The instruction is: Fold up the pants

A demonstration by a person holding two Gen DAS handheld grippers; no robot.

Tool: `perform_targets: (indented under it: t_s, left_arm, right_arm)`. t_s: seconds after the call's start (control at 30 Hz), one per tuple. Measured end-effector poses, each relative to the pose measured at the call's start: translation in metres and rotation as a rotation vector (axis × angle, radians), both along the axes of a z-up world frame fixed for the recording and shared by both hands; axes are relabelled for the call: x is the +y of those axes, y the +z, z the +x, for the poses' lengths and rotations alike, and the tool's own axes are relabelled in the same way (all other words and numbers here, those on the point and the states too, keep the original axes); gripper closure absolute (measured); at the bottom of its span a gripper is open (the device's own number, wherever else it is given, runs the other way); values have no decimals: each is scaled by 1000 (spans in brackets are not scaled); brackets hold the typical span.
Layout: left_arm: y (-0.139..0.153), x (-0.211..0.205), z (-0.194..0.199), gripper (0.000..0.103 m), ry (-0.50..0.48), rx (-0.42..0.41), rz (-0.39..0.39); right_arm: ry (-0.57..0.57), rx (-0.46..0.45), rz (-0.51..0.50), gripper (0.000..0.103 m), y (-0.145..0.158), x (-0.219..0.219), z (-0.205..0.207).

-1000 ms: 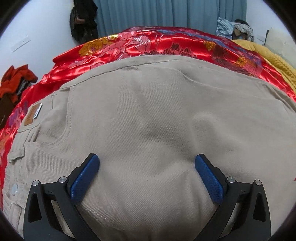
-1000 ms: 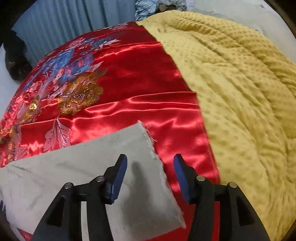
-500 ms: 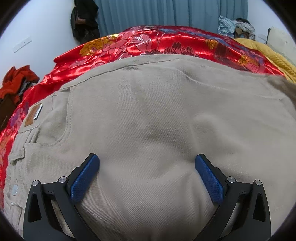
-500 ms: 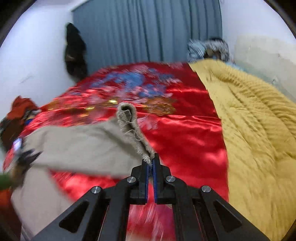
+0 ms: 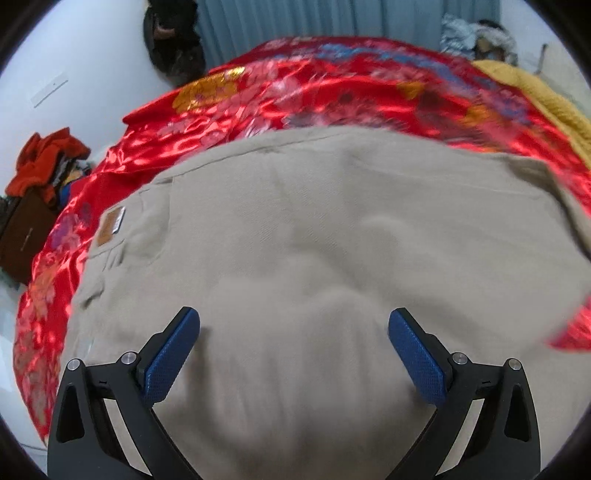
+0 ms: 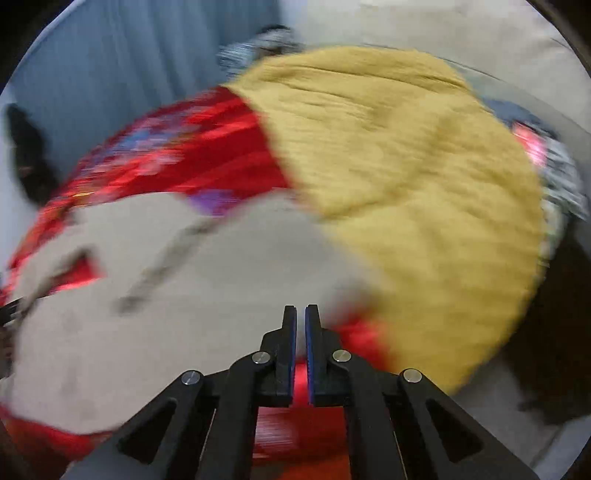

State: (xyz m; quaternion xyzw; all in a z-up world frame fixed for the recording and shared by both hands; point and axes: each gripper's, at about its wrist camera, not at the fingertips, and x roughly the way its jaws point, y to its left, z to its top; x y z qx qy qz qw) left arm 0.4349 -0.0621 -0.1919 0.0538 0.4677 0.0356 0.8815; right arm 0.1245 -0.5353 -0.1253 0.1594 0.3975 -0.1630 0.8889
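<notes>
A bed fills both views, covered by a shiny red satin spread (image 5: 332, 92) with gold and blue flower patterns; a grey-blue curtain (image 5: 314, 18) hangs behind it and a mustard-yellow blanket (image 6: 406, 166) lies along one side. At the far left of the left wrist view, a heap of orange clothing (image 5: 48, 158) sits on a dark brown cabinet (image 5: 22, 236).

The beige pants (image 5: 314, 258) lie spread on the red cover, taking up most of the left wrist view, with a small brown label (image 5: 110, 225) near the waistband at the left. The left gripper (image 5: 293, 350) hovers low over the fabric with its blue-padded fingers (image 5: 171, 350) set wide apart — nothing is between them.

The right wrist view is heavily blurred. The pants (image 6: 184, 295) appear there as a pale mass across the left and middle, meeting the yellow blanket's edge. The right gripper (image 6: 300, 317) has its fingers drawn nearly together, a thin slit left between the pads — through it only red satin shows, and whether any fabric is pinched at the tips cannot be told.
</notes>
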Motion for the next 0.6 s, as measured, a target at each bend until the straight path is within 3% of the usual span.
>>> perform_targets:
  t_s: [0.07,0.1,0.13,0.2,0.27,0.3,0.4,0.5,0.6]
  left_arm:
    - [8,-7,-27,1,-37,-21,-7]
    - [11,-11,-43,1,-61,-23,-3]
    - [11,-14,-54,1,-80,-22,1]
    - [5,-16,-75,1,-104,-23,9]
    - [-14,-17,-83,1,-106,14,35]
    - [-23,-15,-81,0,-103,38,32]
    - [-43,-4,-80,0,-94,39,-58]
    - [-42,-5,-79,0,-102,28,-56]
    - [-43,-4,-80,0,-105,2,-60]
  right_arm:
    - [138,9,-36,57,3,44,28]
    - [206,10,-72,24,1,67,42]
    - [257,1,-112,20,-2,86,56]
    - [298,31,-170,23,-13,107,86]
    - [323,97,-222,34,-27,117,112]
    - [336,147,-264,43,-38,120,126]
    - [374,232,-334,95,-55,117,146]
    - [339,85,-375,97,-7,120,115]
    - [415,-43,-472,97,27,131,57]
